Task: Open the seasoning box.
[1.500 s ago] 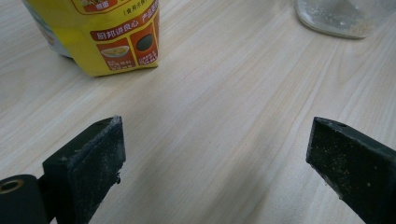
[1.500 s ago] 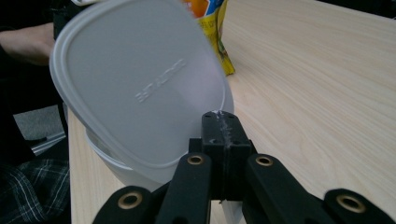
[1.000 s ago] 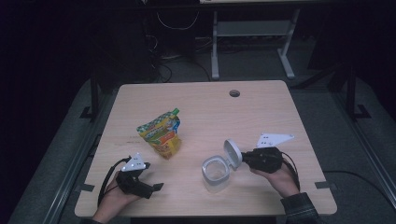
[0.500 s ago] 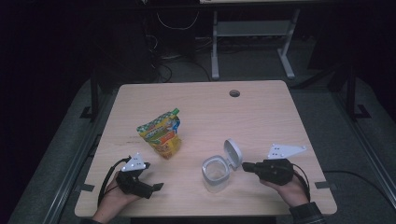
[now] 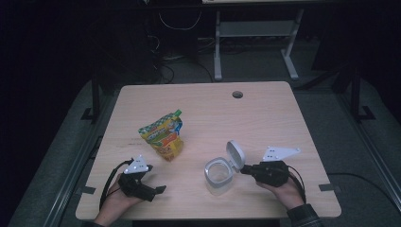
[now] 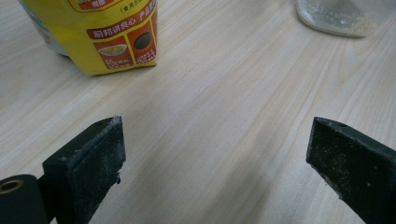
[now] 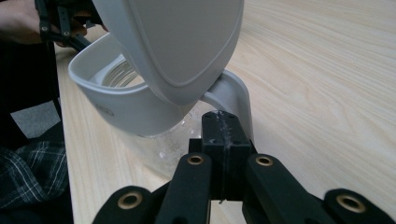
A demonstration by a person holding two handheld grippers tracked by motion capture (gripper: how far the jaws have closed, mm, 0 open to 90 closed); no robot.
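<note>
A clear jar (image 5: 218,176) with a white collar and a hinged white lid (image 5: 235,154) was seen standing on the light wooden tabletop (image 5: 265,118), toward its near edge and right of centre. The lid was raised and tilted upright above the jar mouth. The right gripper (image 5: 246,168) was held level just to the right of the jar, with its tip at the hinge side of the collar. In the right gripper view, its fingers (image 7: 224,135) were seen clenched fully together, and their tip was placed against the white hinge arm (image 7: 233,95) below the lid; whether the arm was pinched between them could not be told from that view.

The left gripper (image 5: 158,189) was held low over the tabletop near the front left corner, well apart from the jar. In the left gripper view, its fingers (image 6: 91,158) were seen released and spread wide, with bare wood between them and nothing grasped.

A yellow and green snack pouch (image 5: 163,135) was seen standing left of centre, between the left gripper and the far side of the tabletop. A round cable hole (image 5: 237,94) was visible near the far edge
</note>
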